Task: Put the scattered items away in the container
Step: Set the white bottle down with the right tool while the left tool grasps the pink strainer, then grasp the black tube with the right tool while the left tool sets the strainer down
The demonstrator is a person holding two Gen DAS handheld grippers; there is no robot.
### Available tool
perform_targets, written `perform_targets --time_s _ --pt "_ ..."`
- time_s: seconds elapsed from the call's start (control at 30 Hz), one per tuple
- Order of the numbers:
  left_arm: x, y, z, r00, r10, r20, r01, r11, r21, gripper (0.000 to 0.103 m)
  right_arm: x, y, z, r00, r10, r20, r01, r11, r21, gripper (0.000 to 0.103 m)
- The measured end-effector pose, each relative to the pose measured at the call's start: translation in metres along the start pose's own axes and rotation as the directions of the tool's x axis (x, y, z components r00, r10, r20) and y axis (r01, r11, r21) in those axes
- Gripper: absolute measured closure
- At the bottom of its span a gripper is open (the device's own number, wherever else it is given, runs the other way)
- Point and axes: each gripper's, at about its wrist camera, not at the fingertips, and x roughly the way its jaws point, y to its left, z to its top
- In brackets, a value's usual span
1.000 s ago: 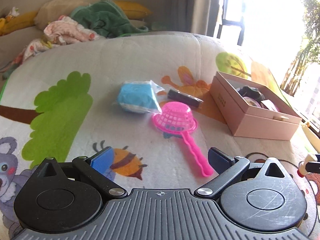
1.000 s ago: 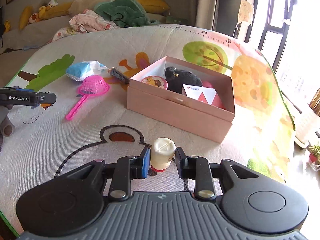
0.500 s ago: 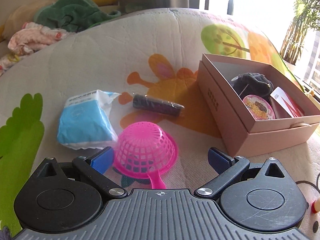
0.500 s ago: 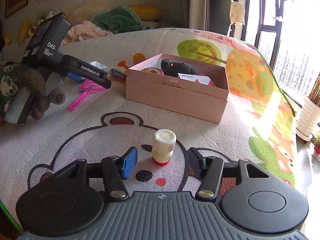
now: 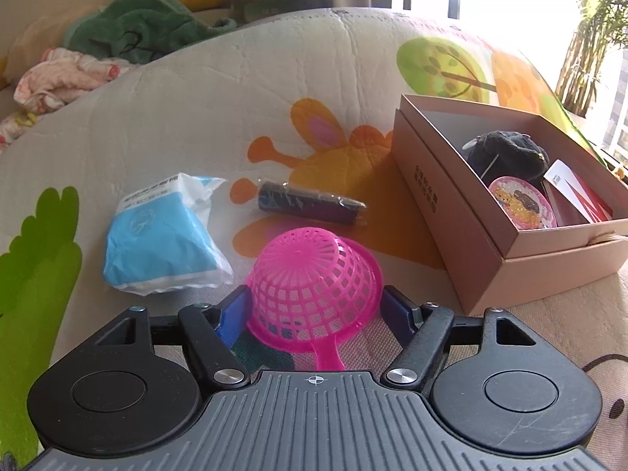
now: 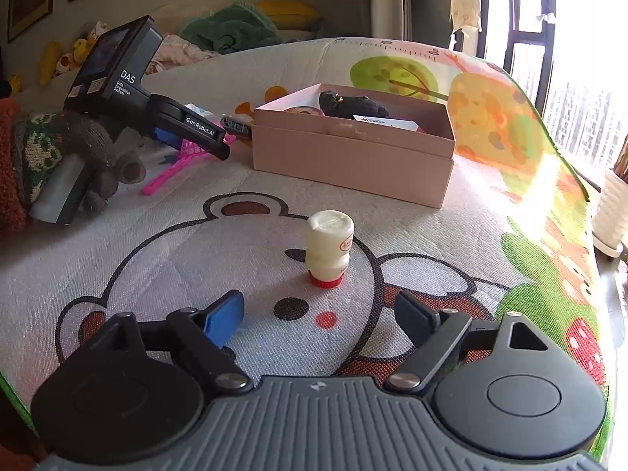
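Observation:
A pink plastic strainer [image 5: 316, 274] lies bowl-down on the play mat, between the fingers of my left gripper [image 5: 316, 314], which is open around its bowl. A blue-and-white packet [image 5: 157, 239] lies to its left and a dark wrapped roll [image 5: 310, 204] behind it. The pink cardboard box [image 5: 451, 212] stands at the right, holding a black plush, a round pink item and a red-white card. My right gripper [image 6: 320, 316] is open and empty, just short of a small white bottle [image 6: 329, 247] standing upside down on its red cap. The box [image 6: 353, 157] stands beyond the bottle.
The left gripper's body and the gloved hand holding it [image 6: 117, 117] show at the left of the right wrist view. Piled clothes and pillows [image 5: 129, 35] lie at the far edge of the mat. A window and a potted plant [image 6: 612, 204] are at the right.
My left gripper moved forward to the strainer and its fingers closed in around the bowl. My right gripper let go of the white bottle, opened and backed away from it.

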Motion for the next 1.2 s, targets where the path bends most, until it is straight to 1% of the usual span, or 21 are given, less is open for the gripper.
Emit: perform_targets --time_s 0.13,0.27,0.43,0.53,0.63,0.77,0.83,0.9,0.93,0.97,1.07,1.13,1.2 --pt "-0.009 0.000 -0.005 1.000 -0.017 0.006 0.017 1.000 0.010 0.027 0.000 0.001 -0.001 1.000 -0.008 0.001 0.008 1.000 0.000 0.016" --pt "-0.036 -0.007 -0.018 0.996 -0.083 0.021 0.083 0.996 0.016 0.027 0.000 0.000 0.000 1.000 -0.009 -0.002 0.009 1.000 0.002 0.016" --pt "-0.075 -0.027 -0.043 0.981 -0.190 0.027 0.189 0.981 0.051 0.027 -0.001 0.001 0.000 1.000 -0.014 -0.002 0.014 1.000 0.001 0.015" --pt "-0.094 -0.042 -0.062 0.967 -0.253 0.008 0.251 0.964 0.081 0.026 0.000 0.000 0.000 1.000 -0.016 -0.005 0.016 1.000 0.009 0.013" --pt "-0.103 -0.054 -0.077 0.957 -0.289 -0.016 0.289 0.951 0.112 0.026 0.002 -0.002 -0.001 1.000 -0.022 -0.007 0.022 1.000 0.020 0.010" --pt "-0.106 -0.063 -0.091 0.960 -0.278 -0.028 0.279 0.947 0.158 0.026 0.004 -0.004 -0.002 1.000 -0.023 -0.015 0.024 0.999 0.042 0.004" --pt "-0.107 -0.063 -0.093 0.961 -0.274 -0.026 0.275 0.948 0.163 0.026 0.004 -0.005 -0.002 1.000 -0.021 -0.018 0.022 0.998 0.053 0.002" --pt "-0.108 -0.057 -0.090 0.957 -0.289 -0.032 0.291 0.946 0.145 0.020 0.005 -0.006 -0.002 1.000 -0.016 -0.022 0.018 0.998 0.060 0.000" --pt "-0.108 -0.055 -0.088 0.957 -0.289 -0.027 0.290 0.947 0.135 0.014 0.005 -0.005 -0.003 1.000 -0.016 -0.021 0.017 0.998 0.060 0.000" --pt "-0.108 -0.050 -0.086 0.960 -0.279 -0.014 0.278 0.952 0.125 0.010 0.005 -0.005 -0.003 1.000 -0.016 -0.021 0.017 0.998 0.061 0.000" --pt "-0.107 -0.034 -0.077 0.972 -0.234 0.032 0.230 0.968 0.100 0.007 0.000 -0.005 0.001 1.000 -0.010 -0.017 0.011 0.999 0.043 0.000" --pt "-0.104 -0.018 -0.072 0.980 -0.186 0.071 0.182 0.981 0.060 0.006 -0.010 -0.004 0.011 0.999 -0.023 0.033 0.023 1.000 -0.004 0.000" --pt "-0.099 -0.001 -0.068 0.987 -0.120 0.107 0.119 0.993 0.011 0.005 -0.022 -0.003 0.029 0.995 -0.019 0.099 0.026 0.997 -0.071 0.000"
